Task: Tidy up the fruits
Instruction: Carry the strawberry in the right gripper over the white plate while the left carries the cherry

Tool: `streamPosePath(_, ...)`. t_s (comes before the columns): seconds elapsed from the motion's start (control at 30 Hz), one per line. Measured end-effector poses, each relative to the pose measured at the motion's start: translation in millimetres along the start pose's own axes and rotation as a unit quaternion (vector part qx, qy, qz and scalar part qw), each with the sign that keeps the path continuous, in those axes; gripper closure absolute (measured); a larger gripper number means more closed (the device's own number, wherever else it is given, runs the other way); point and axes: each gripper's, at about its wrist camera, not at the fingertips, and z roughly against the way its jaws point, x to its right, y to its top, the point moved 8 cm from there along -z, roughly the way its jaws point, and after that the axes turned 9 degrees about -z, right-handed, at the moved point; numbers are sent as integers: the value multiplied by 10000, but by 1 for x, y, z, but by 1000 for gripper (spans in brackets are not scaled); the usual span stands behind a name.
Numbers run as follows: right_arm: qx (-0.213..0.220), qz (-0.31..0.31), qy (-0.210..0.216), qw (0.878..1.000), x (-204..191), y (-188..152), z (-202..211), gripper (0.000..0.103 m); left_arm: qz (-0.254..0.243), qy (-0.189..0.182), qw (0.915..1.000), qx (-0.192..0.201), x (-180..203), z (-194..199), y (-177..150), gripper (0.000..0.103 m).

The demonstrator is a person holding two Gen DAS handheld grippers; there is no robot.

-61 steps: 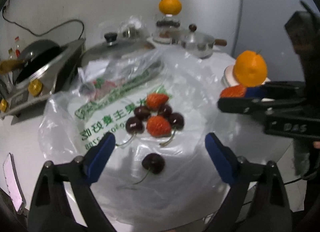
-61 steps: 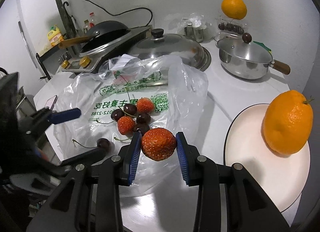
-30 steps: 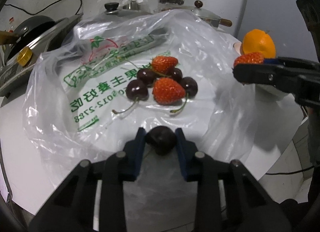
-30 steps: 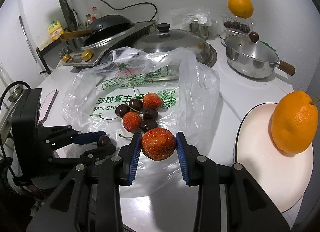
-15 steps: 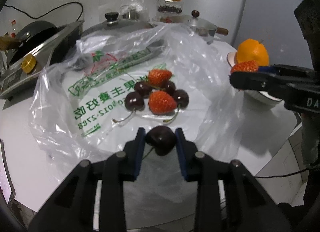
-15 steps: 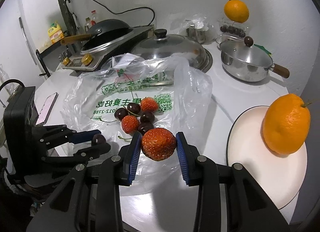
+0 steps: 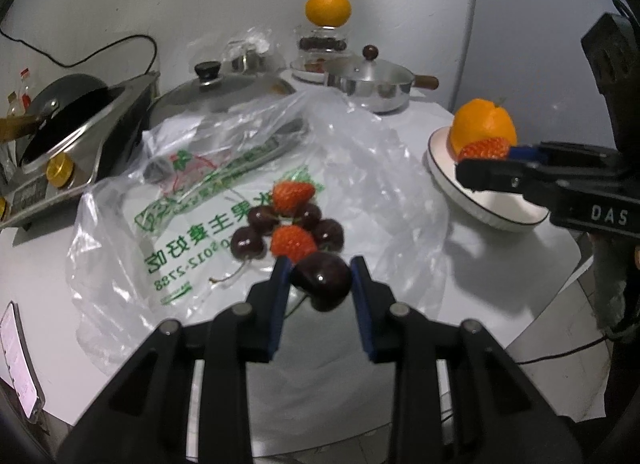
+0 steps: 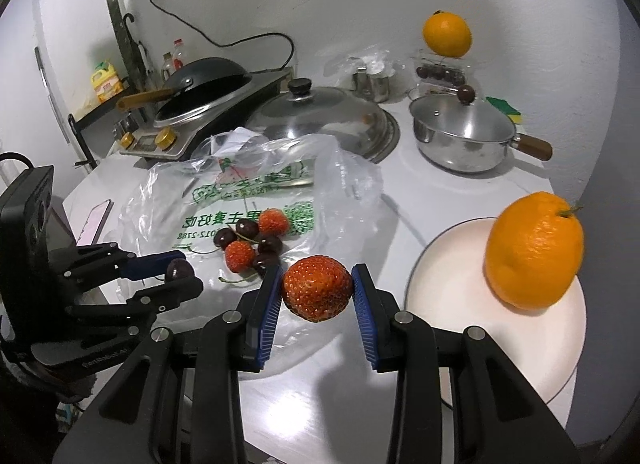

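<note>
On the white countertop [image 8: 460,200] a clear plastic bag [image 8: 168,208] with green print is lying spread flat, and a small heap of fruit is sitting on it: two strawberries [image 7: 291,242] and several dark cherries [image 7: 247,243] touching one another, their stems trailing toward the near edge. The left gripper [image 7: 320,278] is clamping narrowly on a single dark cherry [image 7: 322,278], its blue pads pressing both sides of the fruit, which is hanging clear above the bag just in front of the heap. From the right wrist view that same gripper [image 8: 176,273] is showing at the left, with the cherry [image 8: 179,269] caught between its tips. The right gripper [image 8: 316,290] is squeezing a large red strawberry [image 8: 317,289] between its ribbed blue pads, holding it in the air between the bag and a white plate [image 8: 460,328] with a dark rim. An orange [image 8: 534,250] with a short stem is resting on the far side of that plate. From the left wrist view the right gripper [image 7: 486,156] is reaching in from the right, its strawberry [image 7: 484,149] appearing in front of the orange [image 7: 482,126] over the plate [image 7: 492,216]. Behind the bag, a steel saucepan [image 8: 462,140] with a wooden handle, a domed steel lid [image 8: 320,116] and a black wok [image 8: 204,78] on a cooker are standing along the wall, and a second orange [image 8: 447,34] is perching on a clear container [image 8: 438,72].
</note>
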Motion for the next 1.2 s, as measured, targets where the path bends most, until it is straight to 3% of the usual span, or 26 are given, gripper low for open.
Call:
streamPosePath(0.5,169,-344,-238,9990,60,-2,21,66,-232,-133,9996,120,40,-3,31,72)
streamPosePath(1.2,226,-726,-561,9955,142,-17,44,66,-582,-679,9959,117,123,-34,73,72)
